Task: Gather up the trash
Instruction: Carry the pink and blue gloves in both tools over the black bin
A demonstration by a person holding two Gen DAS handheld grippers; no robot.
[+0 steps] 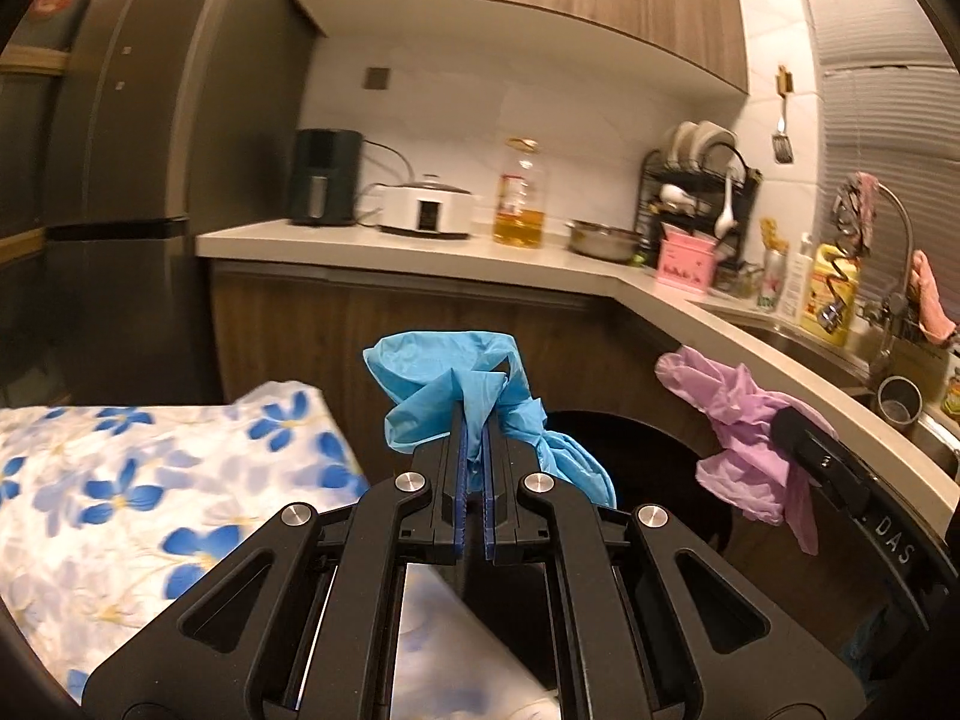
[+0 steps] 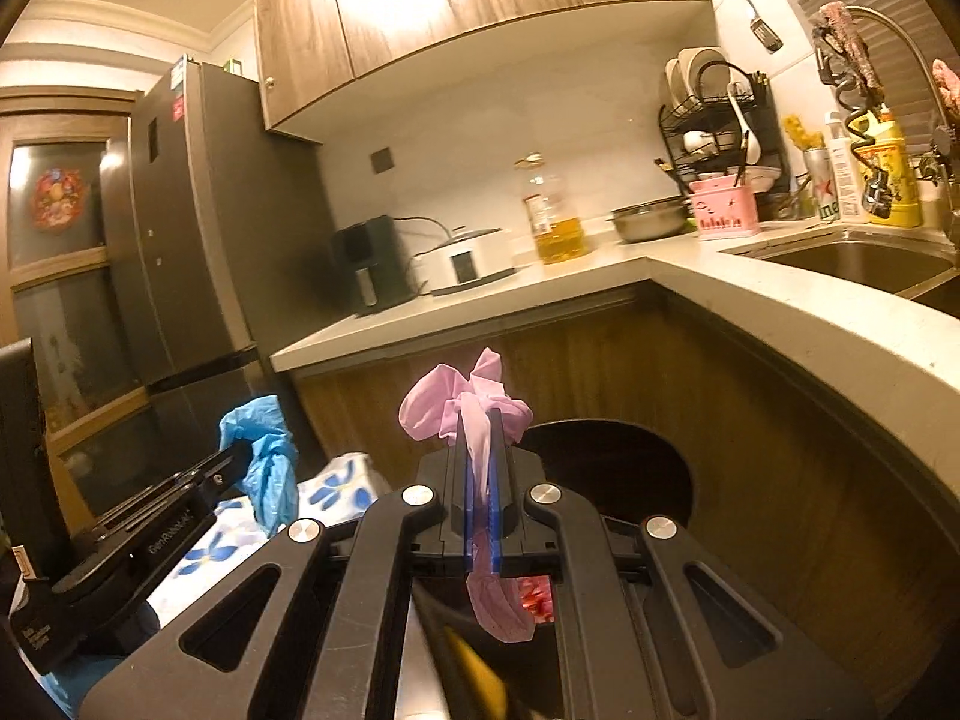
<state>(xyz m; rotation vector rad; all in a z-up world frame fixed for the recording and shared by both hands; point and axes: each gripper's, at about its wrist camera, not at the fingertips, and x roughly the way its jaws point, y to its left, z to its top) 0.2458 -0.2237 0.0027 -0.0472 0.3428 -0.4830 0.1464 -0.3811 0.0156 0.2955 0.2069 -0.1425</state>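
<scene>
Blue plastic, crumpled thin, bunches out past the tips of my left claw [image 1: 474, 438]: a blue bag [image 1: 462, 384] pinched tight between the two closed fingers, its tail hanging off to the right of them. My right claw [image 2: 480, 450] is clamped just as tight on a pink bag [image 2: 462, 405], which puffs out beyond the tips and also trails down behind them, under the fingers.

Each camera catches the other claw from the side. From the left wrist, my right claw [image 1: 792, 426] sits off to the right with the pink bag [image 1: 744, 420] wrapped round its tip. From the right wrist, my left claw [image 2: 240, 462] comes in low on the left, the blue bag [image 2: 264, 456] drooping from it.

Just beyond and below both claws is a dark round bin [image 1: 660, 480]; the right wrist shows its rim [image 2: 636, 456] more fully, directly ahead of the pink bag. Only the left wrist shows how wide the flowered cloth [image 1: 150, 480] spreads, to the left of and under my left claw. In the right view it is a small patch between the two claws.

Farther ahead the table [image 1: 420, 252] carries a black appliance [image 1: 324, 180], a white cooker [image 1: 426, 210], an oil bottle [image 1: 521, 198] and a metal pot [image 1: 603, 240]. The sink [image 2: 852, 264] lies open only in the right view, up to the right.
</scene>
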